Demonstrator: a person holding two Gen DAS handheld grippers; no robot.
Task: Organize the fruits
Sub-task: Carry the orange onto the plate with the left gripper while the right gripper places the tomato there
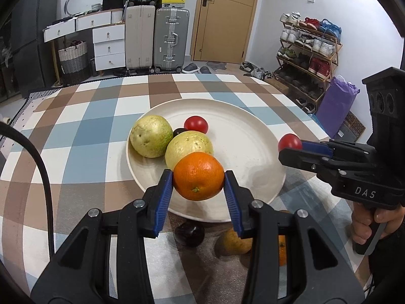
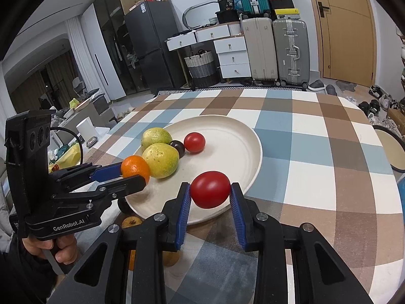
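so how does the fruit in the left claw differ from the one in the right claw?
The left claw holds an orange: orange in colour, with dimpled skin and a visible stem scar. The right claw holds a tomato: red, smooth and glossy. The orange sits beside the two green fruits at the plate's left side; the tomato is at the plate's near rim, clear of other fruit. Both are roundish and pinched between blue pads above the plate.

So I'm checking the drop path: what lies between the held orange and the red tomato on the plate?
In the left wrist view, a yellow-green guava sits between the orange and tomato.
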